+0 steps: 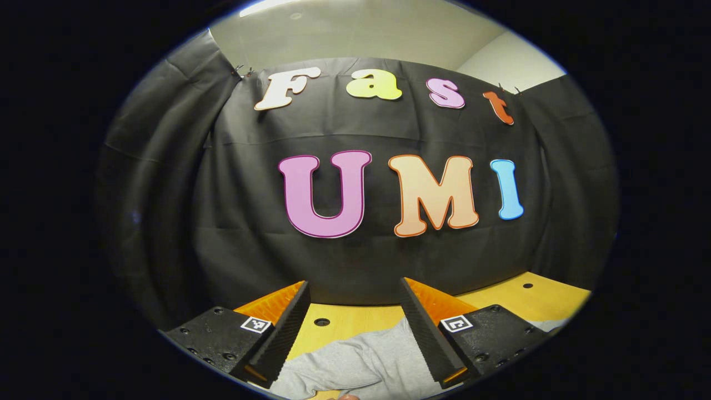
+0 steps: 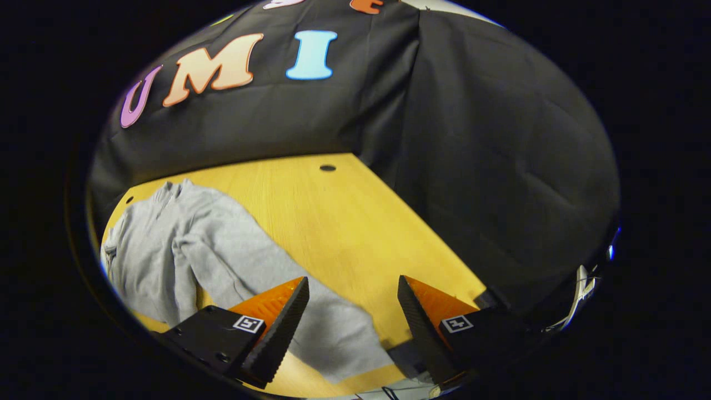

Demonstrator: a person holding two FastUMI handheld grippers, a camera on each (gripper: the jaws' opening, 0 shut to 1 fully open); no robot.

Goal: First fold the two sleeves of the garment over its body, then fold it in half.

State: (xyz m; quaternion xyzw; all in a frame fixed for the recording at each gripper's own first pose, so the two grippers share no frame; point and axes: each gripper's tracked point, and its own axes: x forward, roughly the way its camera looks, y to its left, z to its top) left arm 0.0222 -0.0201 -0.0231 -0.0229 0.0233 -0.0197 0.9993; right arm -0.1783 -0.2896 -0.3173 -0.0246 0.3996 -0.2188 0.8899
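Observation:
A grey long-sleeved garment lies spread on the yellow wooden table. One of its sleeves stretches out toward my right gripper, which hangs open above the sleeve's end with nothing between its fingers. In the left gripper view, grey cloth of the garment lies low between the fingers of my left gripper, which is open and held level above the table, facing the back wall.
The black cloth wall closes the table's far side and right side. Small round holes dot the tabletop. Cables and a dark object lie at the table's near edge by the right gripper.

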